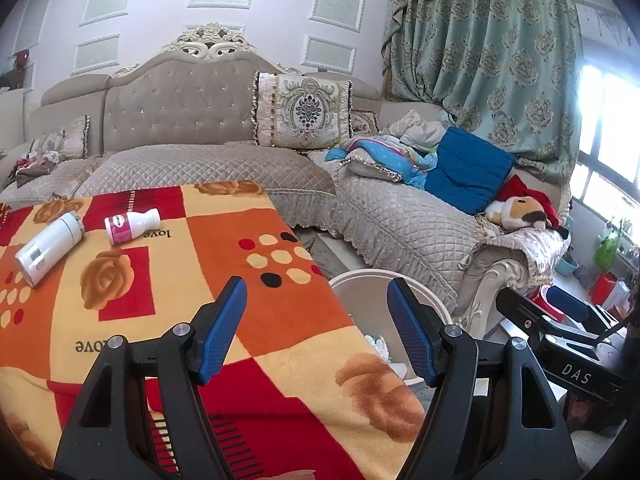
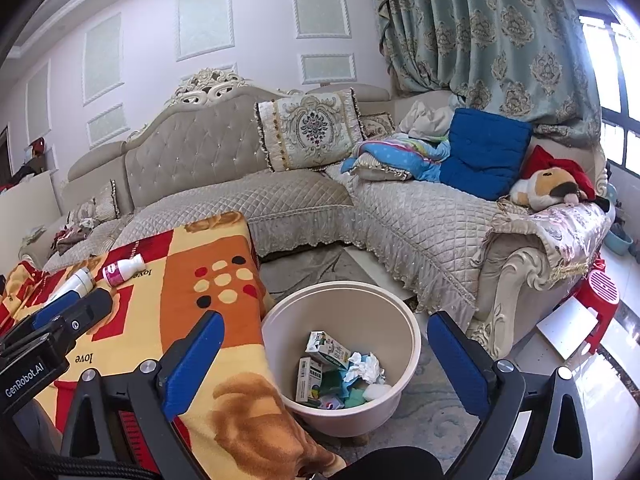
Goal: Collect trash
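Biggest thing we've got in view is the grey quilted sofa (image 2: 304, 200), running round the corner under the green curtain (image 2: 492, 40). In front of it sits our desk, covered by an orange, red and cream blanket (image 1: 224, 248) with "love" printed on it in a couple of spots. Next to the desk's edge, on the floor, is the pale bin (image 2: 400, 312), already holding small cartons, crumpled tissue and a few wrappers.

Both claws hang tilted down and forward. The left claw (image 1: 316, 328) is over the desk's edge, jaws partly apart, nothing in them; its body reads "GenRobot.AI" in the right view. The right claw (image 2: 324, 360) is above the bin, jaws spread very wide and empty, "DAS" on its side.

Still on the blanket, far left: a white bottle (image 1: 50, 246) lying flat, cap toward the sofa, and just beside it a smaller pink-labelled bottle (image 1: 132, 226), also lying flat, neck pointing right. Label text too small to read.
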Demonstrator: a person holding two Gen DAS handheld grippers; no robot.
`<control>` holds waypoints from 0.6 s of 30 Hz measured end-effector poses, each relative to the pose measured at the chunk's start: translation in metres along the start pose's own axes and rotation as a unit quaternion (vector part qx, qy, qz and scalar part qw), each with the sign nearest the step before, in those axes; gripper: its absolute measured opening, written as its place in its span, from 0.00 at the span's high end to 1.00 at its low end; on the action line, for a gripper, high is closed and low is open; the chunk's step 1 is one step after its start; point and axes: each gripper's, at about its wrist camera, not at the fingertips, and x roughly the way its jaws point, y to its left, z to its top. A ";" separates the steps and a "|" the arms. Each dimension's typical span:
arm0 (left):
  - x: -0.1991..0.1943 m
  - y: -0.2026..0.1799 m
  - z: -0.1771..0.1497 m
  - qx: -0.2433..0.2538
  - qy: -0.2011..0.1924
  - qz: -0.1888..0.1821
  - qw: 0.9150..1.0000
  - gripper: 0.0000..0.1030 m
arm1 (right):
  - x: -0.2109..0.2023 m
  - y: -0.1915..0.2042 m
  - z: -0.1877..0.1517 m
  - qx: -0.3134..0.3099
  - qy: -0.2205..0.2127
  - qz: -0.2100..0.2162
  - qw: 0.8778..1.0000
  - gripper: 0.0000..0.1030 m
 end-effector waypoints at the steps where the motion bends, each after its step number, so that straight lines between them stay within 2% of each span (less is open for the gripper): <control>1: -0.001 0.000 0.000 0.000 0.000 0.001 1.000 0.30 | -0.001 0.000 0.000 -0.001 0.001 0.000 1.000 0.02; 18: -0.007 -0.001 0.001 0.008 -0.008 0.011 1.000 0.30 | -0.006 0.002 0.000 -0.002 -0.003 0.002 1.000 0.02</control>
